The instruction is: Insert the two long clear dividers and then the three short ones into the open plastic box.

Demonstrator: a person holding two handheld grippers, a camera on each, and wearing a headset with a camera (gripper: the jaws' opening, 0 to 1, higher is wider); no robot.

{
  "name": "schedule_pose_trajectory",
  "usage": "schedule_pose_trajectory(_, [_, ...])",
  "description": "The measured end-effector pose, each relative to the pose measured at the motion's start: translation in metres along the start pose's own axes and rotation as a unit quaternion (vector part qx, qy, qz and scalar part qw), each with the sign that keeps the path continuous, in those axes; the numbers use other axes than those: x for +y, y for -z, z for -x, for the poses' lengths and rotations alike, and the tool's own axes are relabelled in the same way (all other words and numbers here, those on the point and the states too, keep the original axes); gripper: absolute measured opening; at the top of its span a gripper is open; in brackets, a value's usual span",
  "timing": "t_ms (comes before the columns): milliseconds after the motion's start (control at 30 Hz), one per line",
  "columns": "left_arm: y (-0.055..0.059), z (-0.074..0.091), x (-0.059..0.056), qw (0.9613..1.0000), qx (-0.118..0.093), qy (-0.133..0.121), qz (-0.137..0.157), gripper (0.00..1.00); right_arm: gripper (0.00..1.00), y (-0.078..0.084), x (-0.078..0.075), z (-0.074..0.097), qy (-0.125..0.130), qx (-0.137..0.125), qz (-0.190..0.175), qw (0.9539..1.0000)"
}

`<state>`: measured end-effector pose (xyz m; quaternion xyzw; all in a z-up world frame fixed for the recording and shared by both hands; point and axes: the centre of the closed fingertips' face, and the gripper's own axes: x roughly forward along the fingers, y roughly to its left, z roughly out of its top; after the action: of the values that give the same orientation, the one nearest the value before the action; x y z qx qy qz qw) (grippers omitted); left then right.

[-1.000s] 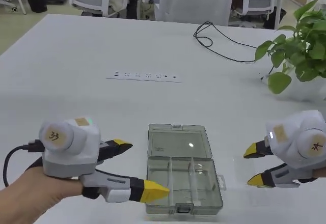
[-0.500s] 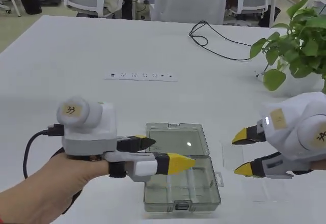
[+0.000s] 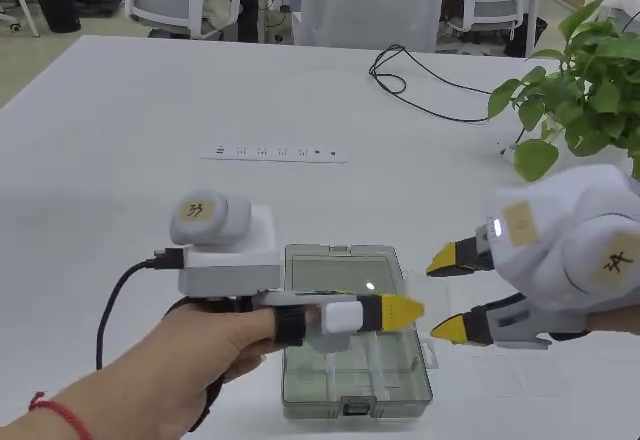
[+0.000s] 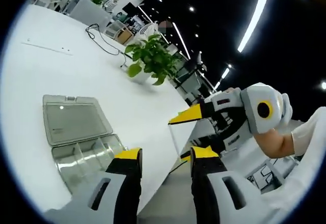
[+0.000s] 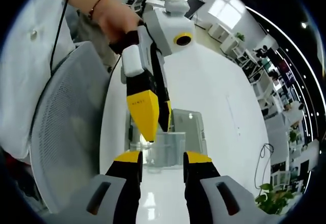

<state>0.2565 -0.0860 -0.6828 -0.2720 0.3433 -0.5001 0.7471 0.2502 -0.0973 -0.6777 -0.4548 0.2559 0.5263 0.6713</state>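
Clear, grey-tinted plastic box (image 3: 405, 388), lying open on the white surface (image 3: 150, 100). Lid (image 3: 335, 265) folded fully back, flat on the far side. Base on the near side, latch (image 3: 352, 409) at its front edge. Clear dividers (image 3: 373, 368) standing upright inside, splitting the base into compartments.
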Motion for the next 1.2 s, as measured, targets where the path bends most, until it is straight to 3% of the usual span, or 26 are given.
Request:
schedule_pose_trajectory(200, [0.001, -0.004, -0.005, 0.9996, -0.005, 0.012, 0.023, 0.2, 0.33, -0.009, 0.002, 0.0, -0.002, -0.006, 0.005, 1.0])
schedule_pose_trajectory(600, [0.004, -0.006, -0.011, 0.9991, -0.001, 0.029, 0.03, 0.01, 0.33, -0.01, 0.004, -0.002, -0.004, 0.001, 0.016, 0.9999])
schedule_pose_trajectory(1067, [0.002, -0.005, -0.013, 0.9982, -0.01, 0.034, 0.047, 0.0, 0.33, -0.011, 0.003, -0.001, 0.0, -0.001, 0.021, 0.9998])
schedule_pose_trajectory(1200, [0.003, -0.006, -0.016, 0.9987, -0.009, 0.036, 0.035, 0.0, 0.34, -0.014, -0.001, 0.001, 0.004, -0.009, 0.014, 0.9998])
